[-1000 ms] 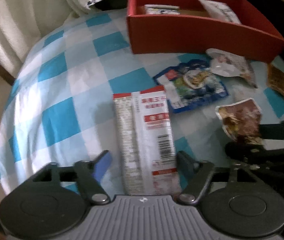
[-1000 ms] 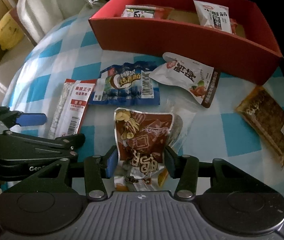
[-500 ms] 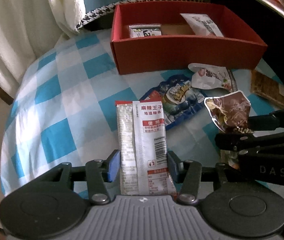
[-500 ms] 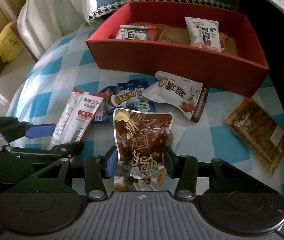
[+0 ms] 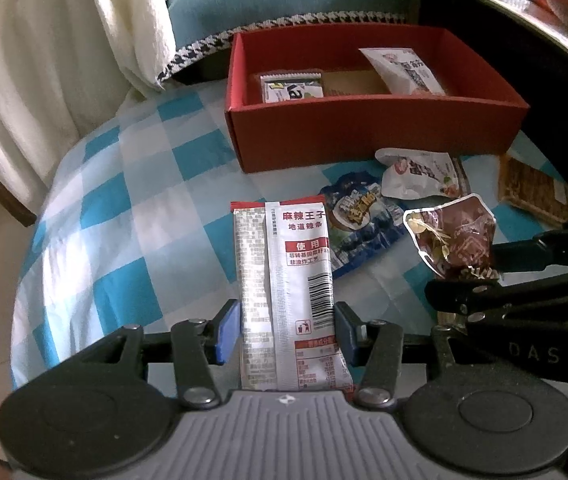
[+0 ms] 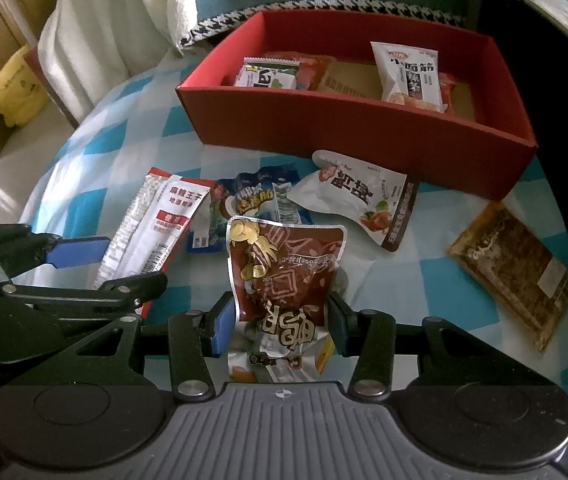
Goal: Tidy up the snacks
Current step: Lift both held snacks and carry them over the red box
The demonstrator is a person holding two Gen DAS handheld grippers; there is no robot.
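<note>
Gripping a long silver-and-red foil snack stick (image 5: 286, 296), my left claw (image 5: 287, 334) is closed on it; my right claw (image 6: 279, 322) clamps a crinkled brown foil pouch (image 6: 284, 276). Beyond, on the blue-checked counter (image 5: 123, 208), stands a red cardboard box (image 6: 364, 136) holding packets.

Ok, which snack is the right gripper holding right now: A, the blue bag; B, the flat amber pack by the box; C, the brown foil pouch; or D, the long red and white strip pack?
C: the right gripper is shut on the brown foil pouch, while the left gripper holds the red and white strip pack.
</note>
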